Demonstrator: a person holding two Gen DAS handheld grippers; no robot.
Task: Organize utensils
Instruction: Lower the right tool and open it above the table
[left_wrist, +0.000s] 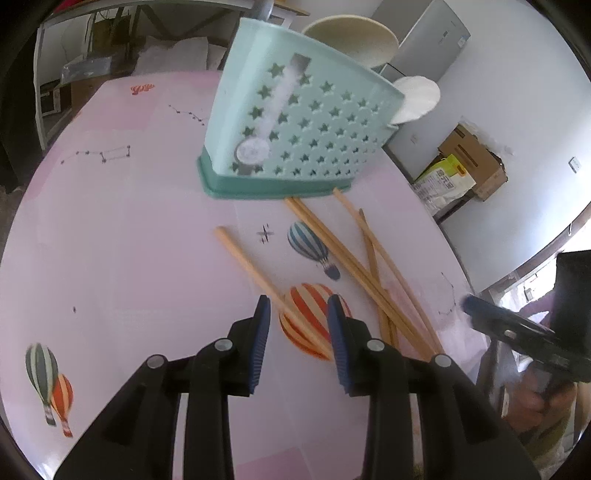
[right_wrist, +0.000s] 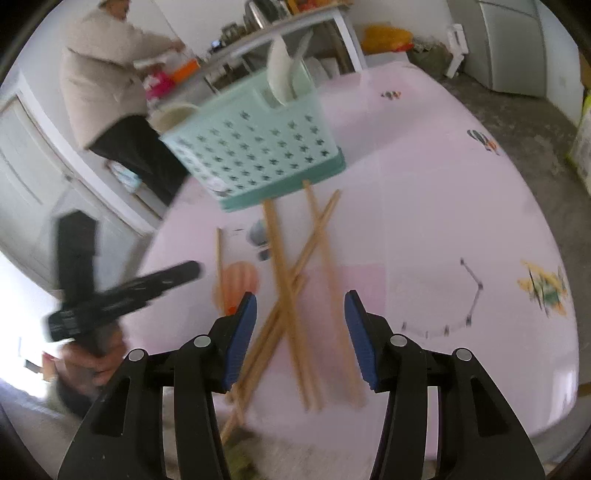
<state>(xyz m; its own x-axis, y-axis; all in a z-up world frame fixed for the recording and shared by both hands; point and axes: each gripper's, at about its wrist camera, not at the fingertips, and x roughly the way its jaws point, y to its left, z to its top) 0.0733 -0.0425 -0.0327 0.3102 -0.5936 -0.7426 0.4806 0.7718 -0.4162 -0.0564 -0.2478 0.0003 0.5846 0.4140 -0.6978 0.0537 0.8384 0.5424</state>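
Wooden chopsticks (right_wrist: 295, 295) lie crossed in a loose heap on the pink worktop (left_wrist: 110, 221), touching the teal holder (left_wrist: 291, 125) that should receive them. Left gripper (left_wrist: 299, 317) straddles one stray stick; right gripper (right_wrist: 301, 317) spans the heap, fingers spread, empty.
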